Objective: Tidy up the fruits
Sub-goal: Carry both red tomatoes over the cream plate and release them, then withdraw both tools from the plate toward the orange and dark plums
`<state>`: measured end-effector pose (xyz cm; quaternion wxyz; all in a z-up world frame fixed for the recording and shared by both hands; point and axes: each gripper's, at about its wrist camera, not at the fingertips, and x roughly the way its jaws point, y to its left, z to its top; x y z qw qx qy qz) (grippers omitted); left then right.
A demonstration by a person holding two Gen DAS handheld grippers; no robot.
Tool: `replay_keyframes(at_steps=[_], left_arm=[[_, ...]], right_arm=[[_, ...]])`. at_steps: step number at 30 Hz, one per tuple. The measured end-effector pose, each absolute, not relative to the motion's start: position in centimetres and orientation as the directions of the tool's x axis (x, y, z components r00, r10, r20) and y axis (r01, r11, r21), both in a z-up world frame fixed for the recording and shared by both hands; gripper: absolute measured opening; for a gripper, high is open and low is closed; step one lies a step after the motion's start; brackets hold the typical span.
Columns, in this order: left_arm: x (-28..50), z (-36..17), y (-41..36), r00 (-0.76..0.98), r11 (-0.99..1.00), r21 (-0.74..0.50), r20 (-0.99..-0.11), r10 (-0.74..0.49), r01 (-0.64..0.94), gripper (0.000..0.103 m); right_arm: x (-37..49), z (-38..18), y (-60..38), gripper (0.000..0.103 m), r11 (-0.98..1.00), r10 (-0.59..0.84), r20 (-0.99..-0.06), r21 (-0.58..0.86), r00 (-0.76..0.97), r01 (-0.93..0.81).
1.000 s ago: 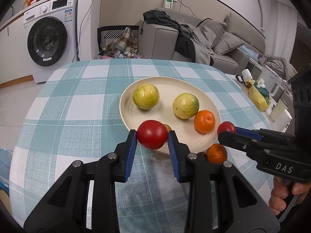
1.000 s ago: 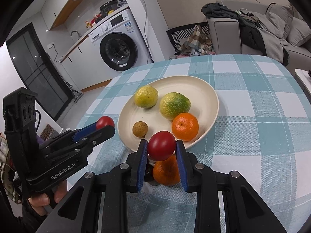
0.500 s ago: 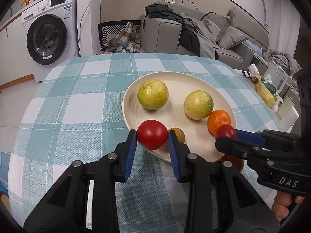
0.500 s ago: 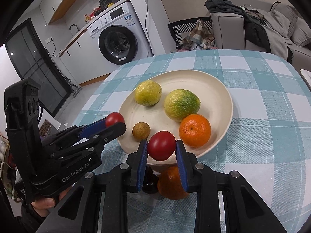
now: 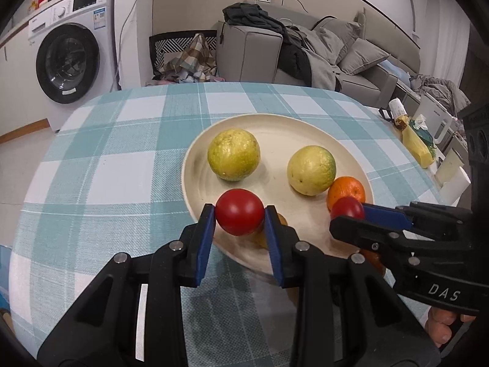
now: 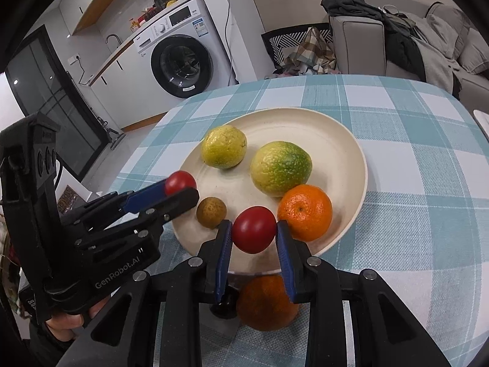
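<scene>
A cream plate (image 5: 321,134) (image 6: 342,140) on the checked tablecloth holds two yellow-green citrus fruits (image 5: 233,154) (image 5: 311,169), an orange (image 6: 304,212) and a small brown fruit (image 6: 211,212). My left gripper (image 5: 239,214) is shut on a red tomato (image 5: 240,211) over the plate's near left rim. My right gripper (image 6: 253,229) is shut on another red tomato (image 6: 254,228) over the plate's near rim. A second orange (image 6: 266,302) lies on the cloth below the right gripper. Each gripper shows in the other's view (image 5: 348,214) (image 6: 180,188).
The round table (image 5: 101,165) has a teal and white cloth. A washing machine (image 5: 68,61), a sofa with clothes (image 5: 305,49) and a basket (image 5: 183,55) stand behind. A yellow packet and white containers (image 5: 418,146) sit to the right.
Both grippers have moved forward over the plate's near rim with their tomatoes. The loose orange is now further under the right gripper.
</scene>
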<state>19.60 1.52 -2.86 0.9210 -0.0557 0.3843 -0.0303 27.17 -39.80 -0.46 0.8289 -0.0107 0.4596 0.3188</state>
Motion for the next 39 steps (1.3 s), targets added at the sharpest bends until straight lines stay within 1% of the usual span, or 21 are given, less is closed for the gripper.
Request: replay_keyframes(at_steps=[5,13,17,20,22,23,24,25,26,27,28,29,30,31,32,33,36,38,39], left_arm=[[20.0,-2.9,1.3,0.705,0.992,-0.126,-0.702,-0.102,0.018,0.03],[20.0,-3.0,1.5,0.7,0.99,-0.141,-0.706,-0.109,0.012,0.03],[19.6,-2.8,1.3,0.704,0.992,-0.128,-0.704,-0.096,0.007,0.03],[19.1,-2.5,1.4,0.7,0.989,-0.146,-0.705,-0.111,0.009,0.03],[18.8,-2.1,1.5,0.699,0.986,-0.169,-0.703,-0.13,0.014,0.031],[18.5,-1.9,1.5,0.702,0.985,-0.173,-0.7,-0.132,0.013,0.031],[18.3,-1.7,1.6,0.705,0.985,-0.172,-0.697,-0.131,0.013,0.034],[18.0,-1.4,1.6,0.711,0.985,-0.171,-0.692,-0.128,0.011,0.04],[17.6,-1.1,1.5,0.716,0.986,-0.169,-0.686,-0.124,0.009,0.043],[17.2,-0.8,1.5,0.722,0.986,-0.168,-0.681,-0.122,0.008,0.052],[16.9,-0.5,1.6,0.728,0.986,-0.168,-0.675,-0.119,0.005,0.062],[16.5,-0.2,1.6,0.734,0.985,-0.17,-0.668,-0.118,0.003,0.066],[16.1,0.1,1.7,0.741,0.985,-0.173,-0.661,-0.118,0.003,0.071],[15.7,0.4,1.7,0.746,0.985,-0.174,-0.655,-0.119,0.005,0.076],[15.3,0.8,1.8,0.751,0.985,-0.171,-0.65,-0.116,0.003,0.079],[15.0,1.1,1.8,0.756,0.986,-0.168,-0.646,-0.111,0.002,0.082],[14.0,1.9,1.7,0.761,0.988,-0.157,-0.641,-0.106,0.004,0.083],[13.4,2.3,1.7,0.763,0.988,-0.152,-0.638,-0.101,0.003,0.089],[13.1,2.4,1.6,0.767,0.989,-0.149,-0.635,-0.098,0.003,0.095]], right_arm=[[27.5,0.0,-39.9,0.03,0.806,0.499,-0.767,0.241,0.403,-0.541],[27.6,-0.1,-40.0,0.03,0.803,0.502,-0.77,0.246,0.394,-0.542],[27.3,-0.4,-39.8,0.03,0.802,0.494,-0.778,0.235,0.388,-0.549],[26.9,0.1,-40.1,0.03,0.8,0.506,-0.759,0.236,0.409,-0.552],[26.6,0.7,-40.7,0.032,0.802,0.513,-0.745,0.24,0.425,-0.548],[26.6,0.9,-40.9,0.036,0.802,0.514,-0.743,0.241,0.427,-0.546],[26.4,1.1,-41.2,0.039,0.803,0.515,-0.742,0.241,0.43,-0.546],[26.2,1.3,-41.5,0.041,0.804,0.512,-0.74,0.235,0.436,-0.547],[26.1,1.6,-41.7,0.046,0.805,0.509,-0.738,0.225,0.443,-0.55],[25.8,1.8,-41.9,0.052,0.805,0.506,-0.735,0.214,0.451,-0.554],[25.6,2.0,-42.2,0.053,0.803,0.506,-0.731,0.205,0.459,-0.559],[25.4,2.2,-42.4,0.059,0.803,0.505,-0.727,0.198,0.465,-0.562],[25.1,2.4,-42.6,0.071,0.804,0.501,-0.724,0.186,0.474,-0.565],[24.8,2.6,-42.8,0.079,0.804,0.498,-0.719,0.173,0.485,-0.569],[24.7,2.7,-42.9,0.092,0.806,0.495,-0.713,0.163,0.496,-0.57],[24.4,3.0,-43.1,0.097,0.81,0.49,-0.704,0.15,0.514,-0.567],[23.8,3.3,-43.4,0.103,0.809,0.488,-0.694,0.132,0.53,-0.573],[23.7,3.4,-43.5,0.103,0.81,0.483,-0.695,0.123,0.532,-0.574],[23.6,3.4,-43.5,0.103,0.81,0.48,-0.697,0.119,0.533,-0.575]])
